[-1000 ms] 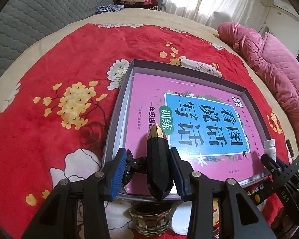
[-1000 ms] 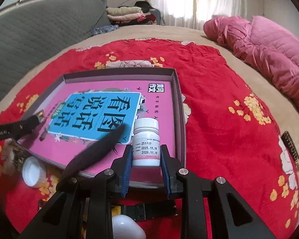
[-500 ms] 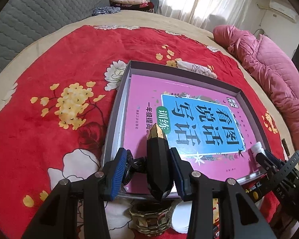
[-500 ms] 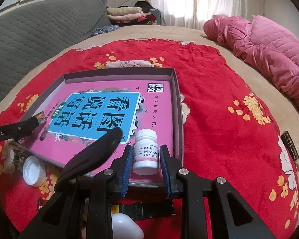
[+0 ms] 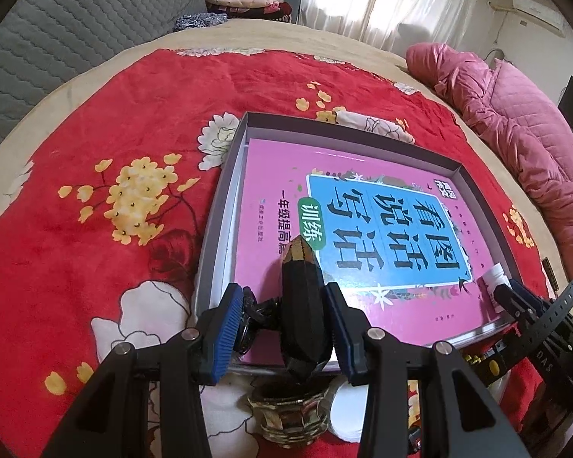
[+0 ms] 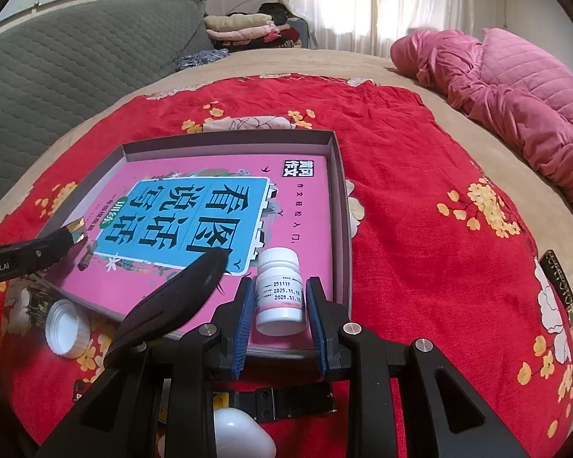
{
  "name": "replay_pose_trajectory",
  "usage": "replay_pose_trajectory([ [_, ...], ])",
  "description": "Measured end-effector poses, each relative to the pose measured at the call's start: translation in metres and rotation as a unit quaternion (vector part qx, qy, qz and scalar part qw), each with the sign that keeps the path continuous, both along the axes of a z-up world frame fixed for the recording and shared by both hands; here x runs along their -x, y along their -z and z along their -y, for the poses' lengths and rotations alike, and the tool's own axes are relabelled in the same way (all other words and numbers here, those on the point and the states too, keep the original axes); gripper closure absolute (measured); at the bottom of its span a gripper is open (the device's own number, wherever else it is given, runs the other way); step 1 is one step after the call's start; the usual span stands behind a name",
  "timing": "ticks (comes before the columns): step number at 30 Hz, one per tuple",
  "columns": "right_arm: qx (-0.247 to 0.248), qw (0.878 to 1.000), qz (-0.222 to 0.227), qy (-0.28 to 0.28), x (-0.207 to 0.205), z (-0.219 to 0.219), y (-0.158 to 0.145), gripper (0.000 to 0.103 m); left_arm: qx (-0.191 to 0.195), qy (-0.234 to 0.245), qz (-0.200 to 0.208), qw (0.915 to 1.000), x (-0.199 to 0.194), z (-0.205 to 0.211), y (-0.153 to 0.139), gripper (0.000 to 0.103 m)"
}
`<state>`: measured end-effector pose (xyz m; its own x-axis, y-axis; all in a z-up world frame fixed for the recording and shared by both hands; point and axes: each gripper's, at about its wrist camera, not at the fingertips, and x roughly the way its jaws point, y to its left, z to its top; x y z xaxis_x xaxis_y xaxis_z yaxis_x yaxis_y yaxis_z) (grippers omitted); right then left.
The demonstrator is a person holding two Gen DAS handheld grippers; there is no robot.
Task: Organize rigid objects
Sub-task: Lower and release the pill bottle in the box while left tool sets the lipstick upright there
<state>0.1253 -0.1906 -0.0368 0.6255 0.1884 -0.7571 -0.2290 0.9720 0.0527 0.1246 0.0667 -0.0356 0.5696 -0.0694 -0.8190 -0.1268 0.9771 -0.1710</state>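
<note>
- The left tool (image 5: pixel 284 334) holds a black faceted bottle (image 5: pixel 301 320) and its attached watch-like piece over the near-left corner of the grey tray (image 5: pixel 217 206).
- The right tool (image 6: pixel 280 315) has pads just beside, perhaps touching, a white pill bottle (image 6: pixel 280 292) standing on the pink book (image 6: pixel 195 206) in the tray's near-right corner.
- The tray lies on a red flowered blanket (image 6: pixel 420 198) on the bed.

Shallow grey cardboard box tray (image 6: pixel 340 191) on the red floral blanket, pink-and-blue book (image 6: pixel 210 206) flat inside. Small white plastic pill bottle (image 6: pixel 280 290) upright on the book's near right corner. Faceted black gold-tipped bottle (image 5: pixel 301 316) tilted over near left edge.
</note>
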Motion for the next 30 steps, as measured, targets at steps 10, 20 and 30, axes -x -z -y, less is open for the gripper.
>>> replay_pose_trajectory([
  [10, 0.003, 1.000, 0.004, -0.001, 0.002, -0.001, -0.001, 0.074, -0.017, 0.002, -0.009, 0.9998, 0.002, 0.005, 0.001, 0.058],
  [20, 0.003, 1.000, 0.013, -0.007, 0.009, -0.002, -0.004, 0.068, -0.012, 0.003, -0.008, 0.9999, 0.003, 0.005, 0.001, 0.058],
  [30, 0.004, 1.000, 0.028, -0.009, 0.017, 0.002, -0.009, 0.057, -0.012, 0.005, -0.007, 0.9999, 0.004, 0.005, 0.000, 0.058],
])
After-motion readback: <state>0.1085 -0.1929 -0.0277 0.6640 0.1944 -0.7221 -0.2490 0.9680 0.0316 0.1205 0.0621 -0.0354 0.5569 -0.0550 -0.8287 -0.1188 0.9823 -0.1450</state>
